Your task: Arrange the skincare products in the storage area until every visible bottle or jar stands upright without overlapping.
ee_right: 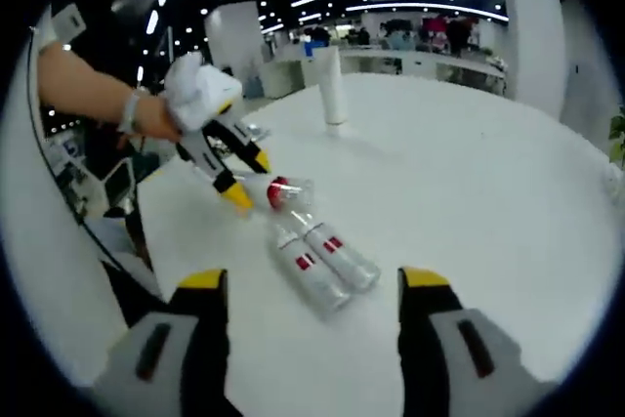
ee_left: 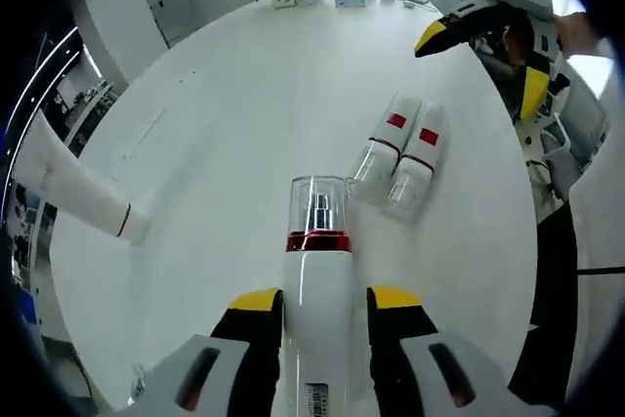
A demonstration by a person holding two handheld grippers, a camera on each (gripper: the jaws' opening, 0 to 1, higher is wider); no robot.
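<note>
In the left gripper view, the left gripper (ee_left: pixel 320 314) is clenched on a white bottle with a red band (ee_left: pixel 317 271), with one jaw on each side of its body and the clear cap pointing away over the white table (ee_left: pixel 215 124). Just beyond it, two smaller bottles (ee_left: pixel 400 155) lie flat, side by side and touching. A tall white tube (ee_left: pixel 73 187) shows at the left edge of the table. The right gripper (ee_left: pixel 469 31) hangs above the far side.

In the right gripper view, the right gripper (ee_right: pixel 311 290) is released, with its jaws wide apart and nothing between them. The two lying bottles (ee_right: pixel 320 263) are just ahead of it. The left gripper (ee_right: pixel 239 178) holds its bottle (ee_right: pixel 283 192) near them, and the tube (ee_right: pixel 332 85) stands upright further away.

The bottles look light, stiff and smooth, so they can probably roll or slip. I think the best hold is on the middle of the white body, not on the clear cap.
</note>
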